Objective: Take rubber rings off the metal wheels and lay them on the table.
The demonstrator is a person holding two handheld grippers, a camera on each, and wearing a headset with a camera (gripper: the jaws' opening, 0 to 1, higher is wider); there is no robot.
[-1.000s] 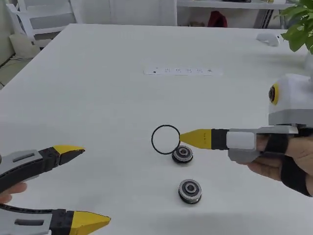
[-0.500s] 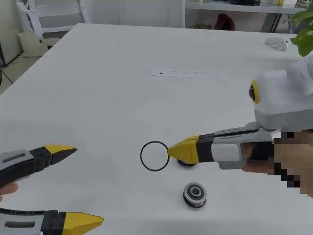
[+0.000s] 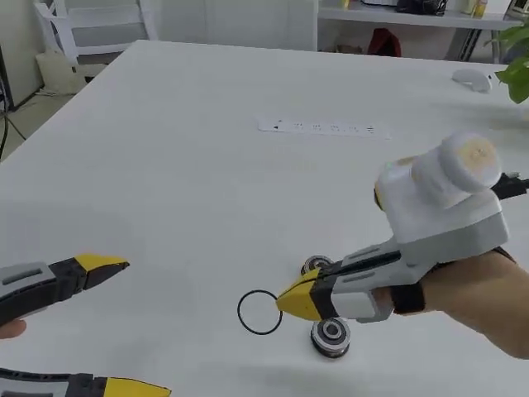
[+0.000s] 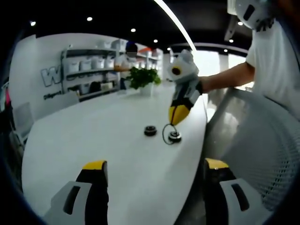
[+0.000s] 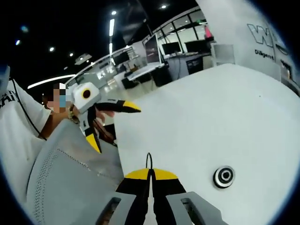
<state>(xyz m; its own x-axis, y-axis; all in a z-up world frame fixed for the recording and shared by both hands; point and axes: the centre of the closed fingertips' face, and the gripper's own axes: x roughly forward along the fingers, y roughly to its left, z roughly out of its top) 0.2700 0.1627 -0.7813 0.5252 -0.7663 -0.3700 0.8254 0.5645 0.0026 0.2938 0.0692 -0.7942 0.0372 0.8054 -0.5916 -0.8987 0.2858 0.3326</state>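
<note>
A large letter W (image 4: 48, 75) stood on the far wall (image 4: 37, 101) left of the shelves (image 4: 89, 70); any letters after it could not be made out. In the right gripper view, big lettering starting with W (image 5: 261, 33) marked a white wall, with a smaller, blurred line (image 5: 265, 52) beneath. Small marks on the white strip (image 3: 321, 127) far across the bench (image 3: 165, 165) were too small to read.

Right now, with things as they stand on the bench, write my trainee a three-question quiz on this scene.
1. Count: how many metal wheels lie on the table?
2. True or false: the left claw is shut.
3. The right claw grips: A) a rubber ring; B) a metal wheel; C) nothing.
Key: 1. two; 2. false; 3. A.
</note>
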